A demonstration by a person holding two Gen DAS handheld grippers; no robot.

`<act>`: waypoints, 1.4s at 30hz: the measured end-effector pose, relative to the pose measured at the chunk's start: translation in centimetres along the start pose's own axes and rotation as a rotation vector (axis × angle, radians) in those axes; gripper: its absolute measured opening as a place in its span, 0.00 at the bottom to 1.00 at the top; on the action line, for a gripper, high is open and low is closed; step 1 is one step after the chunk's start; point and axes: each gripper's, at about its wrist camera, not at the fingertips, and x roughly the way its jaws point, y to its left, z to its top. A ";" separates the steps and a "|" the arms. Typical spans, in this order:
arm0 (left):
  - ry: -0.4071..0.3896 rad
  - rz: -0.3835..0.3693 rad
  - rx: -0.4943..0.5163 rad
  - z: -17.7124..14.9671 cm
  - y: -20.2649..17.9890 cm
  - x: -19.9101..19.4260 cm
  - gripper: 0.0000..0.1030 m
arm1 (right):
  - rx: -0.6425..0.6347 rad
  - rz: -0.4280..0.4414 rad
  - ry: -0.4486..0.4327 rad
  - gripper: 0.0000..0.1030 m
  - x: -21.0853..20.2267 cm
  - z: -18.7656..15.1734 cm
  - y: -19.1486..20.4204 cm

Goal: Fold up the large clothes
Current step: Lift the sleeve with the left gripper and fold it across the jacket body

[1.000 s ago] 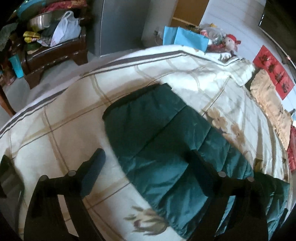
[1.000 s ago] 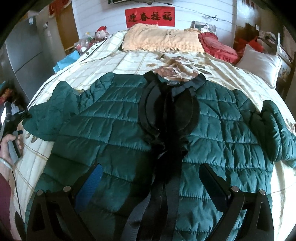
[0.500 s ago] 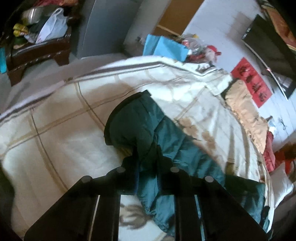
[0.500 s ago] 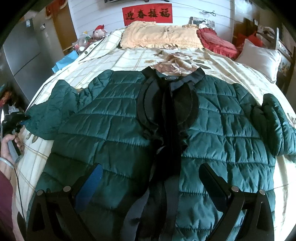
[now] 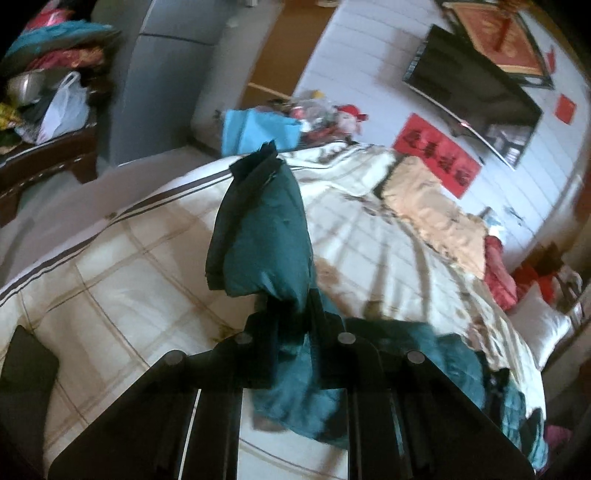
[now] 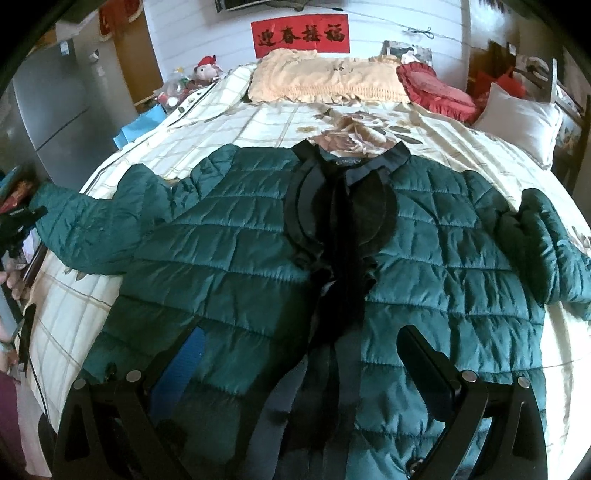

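Dark green quilted nylon: one puffer jacket [image 6: 258,258], large, laid front-up and open on the bed [image 6: 229,129], collar toward 12 o'clock, black lining showing down the centre.

Item, left sleeve [image 5: 262,229]: raised off the bedspread, cuff uppermost at 12 o'clock in the left wrist view. A second ago it lay flat between spread fingers; half a second ago the fingers had closed on it; now it is hoisted. In the right wrist view the same sleeve [image 6: 85,225] trails out toward 9 o'clock.

Item, left claw [image 5: 291,317]: fingers drawn together, pinching a bunch of sleeve fabric partway along its length.

Item, right claw [image 6: 299,354]: spread wide, empty, hovering above the lower front panels near 6 o'clock; its place has hardly altered over the last second.

Item, right sleeve [image 6: 550,243]: doubled back on itself at 3 o'clock, not yet dealt with.

Surroundings: peach pillow [image 6: 325,77] and red cushion [image 6: 436,88] at the head of the bed, red banner [image 6: 301,35] on the wall.

Assessment: the first fold has begun; the lifted sleeve is likely bound across the chest toward 3 o'clock. Padded fill may spring back, so pressing flat afterward looks advisable. Most of the folding remains.
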 end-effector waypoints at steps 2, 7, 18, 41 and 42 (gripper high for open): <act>0.001 -0.020 0.021 -0.3 -1.2 -0.8 0.11 | 0.006 -0.003 -0.005 1.00 -0.4 -0.1 -0.3; 0.022 -0.078 0.095 -1.8 -5.5 -2.6 0.11 | 0.028 -0.016 -0.018 1.00 -1.3 -0.4 -1.6; 0.088 -0.220 0.230 -5.4 -14.2 -4.6 0.11 | 0.067 -0.029 -0.032 1.00 -3.0 -1.5 -4.0; 0.289 -0.381 0.419 -16.3 -29.6 -2.1 0.11 | 0.170 -0.041 -0.045 1.00 -4.2 -3.2 -9.6; 0.298 -0.381 0.433 -17.0 -30.2 -2.0 0.11 | 0.176 -0.041 -0.043 1.00 -4.2 -3.3 -9.9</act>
